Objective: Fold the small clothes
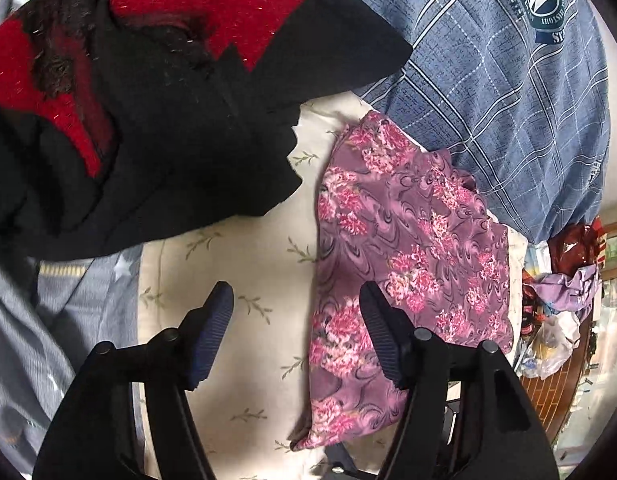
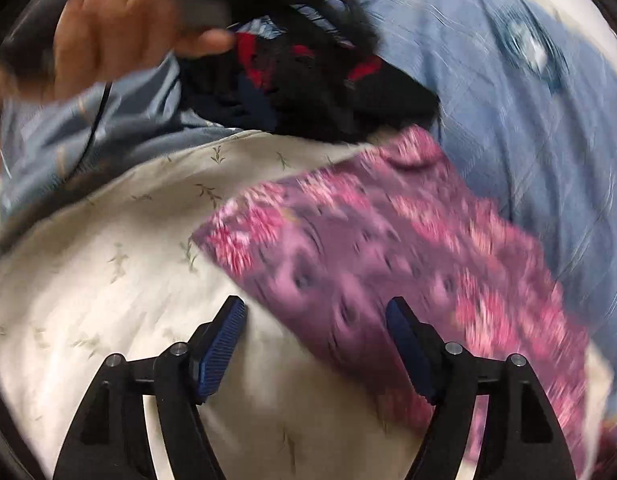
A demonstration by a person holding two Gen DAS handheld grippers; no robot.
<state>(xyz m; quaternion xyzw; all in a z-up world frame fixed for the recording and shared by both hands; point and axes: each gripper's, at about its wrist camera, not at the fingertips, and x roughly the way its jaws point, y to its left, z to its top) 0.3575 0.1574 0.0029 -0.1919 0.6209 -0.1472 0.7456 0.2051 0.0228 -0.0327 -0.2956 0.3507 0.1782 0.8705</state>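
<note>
One garment folded, another left in a heap.
The purple, pink-flowered fabric garment (image 1: 408, 248) is seen folded flat on the cream leaf-print bed sheet (image 1: 244, 264), just ahead of both the left gripper (image 1: 296, 332) and right gripper (image 2: 316, 344), whose jaws are held apart, empty. The black-and-red knitted garment (image 1: 148, 100) beyond is judged unfolded. The right view is blurred; a hand (image 2: 108, 36) is only partly made out.

Folded floral garment (image 1: 404, 264) lying on leaf-print sheet (image 1: 236, 264); dark sweater (image 1: 180, 128) heaped to its left; checked quilt (image 1: 500, 92) behind, apparently touching the garment's far edge
</note>
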